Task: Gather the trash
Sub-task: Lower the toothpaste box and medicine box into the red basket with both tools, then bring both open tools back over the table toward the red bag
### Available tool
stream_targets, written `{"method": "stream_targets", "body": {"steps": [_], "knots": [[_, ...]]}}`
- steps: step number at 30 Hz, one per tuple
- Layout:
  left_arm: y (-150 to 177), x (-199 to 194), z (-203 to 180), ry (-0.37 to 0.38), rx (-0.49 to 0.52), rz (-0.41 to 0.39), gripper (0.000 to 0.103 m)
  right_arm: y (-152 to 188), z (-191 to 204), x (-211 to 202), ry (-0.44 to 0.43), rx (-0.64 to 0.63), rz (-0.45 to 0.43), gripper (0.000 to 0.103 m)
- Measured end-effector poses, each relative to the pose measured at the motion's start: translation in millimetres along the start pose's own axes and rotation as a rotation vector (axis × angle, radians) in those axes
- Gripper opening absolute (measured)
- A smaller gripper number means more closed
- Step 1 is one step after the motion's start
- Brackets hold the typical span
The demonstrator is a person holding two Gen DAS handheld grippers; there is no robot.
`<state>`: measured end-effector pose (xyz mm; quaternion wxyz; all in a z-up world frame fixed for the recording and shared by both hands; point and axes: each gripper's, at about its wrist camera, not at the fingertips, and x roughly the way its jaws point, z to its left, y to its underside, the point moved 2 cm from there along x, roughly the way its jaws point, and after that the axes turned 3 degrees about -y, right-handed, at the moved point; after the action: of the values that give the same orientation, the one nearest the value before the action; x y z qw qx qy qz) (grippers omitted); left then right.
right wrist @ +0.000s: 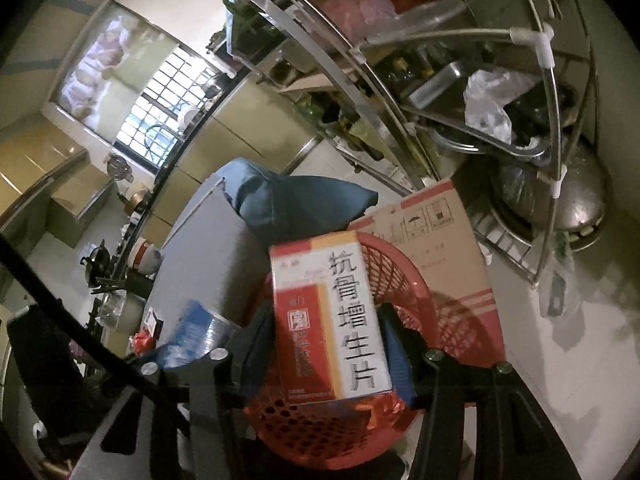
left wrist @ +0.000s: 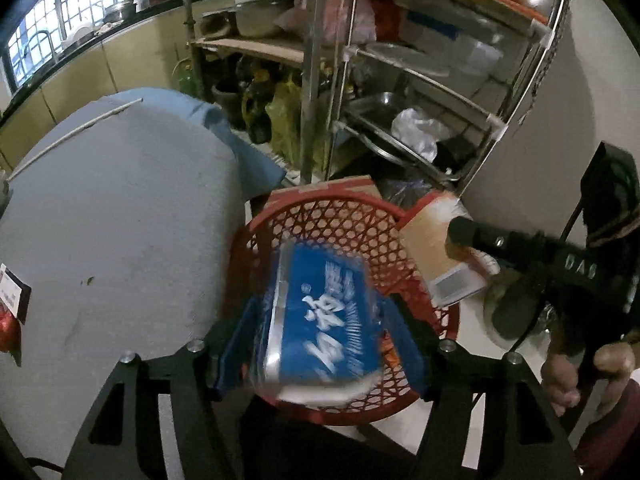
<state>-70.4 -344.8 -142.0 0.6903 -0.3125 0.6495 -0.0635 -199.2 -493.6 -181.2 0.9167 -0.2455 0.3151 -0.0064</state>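
Two pieces of trash hang over my red basket [left wrist: 348, 216]: a blue packet [left wrist: 324, 320] between the left gripper [left wrist: 320, 344] jaws, a red-and-white box [right wrist: 328, 320] between the right gripper [right wrist: 324, 344] jaws. Whether either grip is firm I cannot tell. The box sits over the basket's near rim, so it could land outside.

Blurred beyond reading, the white lettering on the blue packet [left wrist: 320, 312] above the red basket [left wrist: 352, 216], whose floor lies mostly hidden beneath it; cut off at the desk's [left wrist: 120, 220] left edge, a red wrapper [left wrist: 10, 328]; hidden behind the basket, the cardboard box's [left wrist: 340, 186] lower part.
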Motion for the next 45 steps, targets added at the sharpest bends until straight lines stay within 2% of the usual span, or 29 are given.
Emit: {"method": "stream_targets", "body": {"steps": [3,6,9,13,18,27,34,40,45], "knots": [[2,-6,7,-0.010,-0.016,-0.005,0.067,-3,4,-2,-0.040,0.007,-0.013,0.061],[6,-22,18,-0.031,-0.032,-0.045,0.067,-5,14,-10,-0.041,-0.025,-0.049,0.061],[15,-38,32,-0.099,-0.036,-0.069,0.067,-6,28,-18,-0.066,-0.067,-0.073,0.061],[34,-57,58,-0.192,-0.078,-0.069,0.067,-3,49,-13,-0.104,-0.102,-0.056,0.061],[64,-81,94,-0.272,-0.157,-0.072,0.067,9,94,7,-0.166,-0.189,0.006,0.061],[134,-127,180,-0.400,-0.403,-0.091,0.068,45,179,45,-0.267,-0.328,0.137,0.061],[187,-158,244,-0.514,-0.570,-0.116,0.068,81,228,77,-0.309,-0.405,0.248,0.061],[221,-170,288,-0.551,-0.692,-0.123,0.068,107,276,112,-0.312,-0.500,0.330,0.060],[242,-172,312,-0.561,-0.764,-0.122,0.068,125,322,154,-0.322,-0.578,0.399,0.052]]}}
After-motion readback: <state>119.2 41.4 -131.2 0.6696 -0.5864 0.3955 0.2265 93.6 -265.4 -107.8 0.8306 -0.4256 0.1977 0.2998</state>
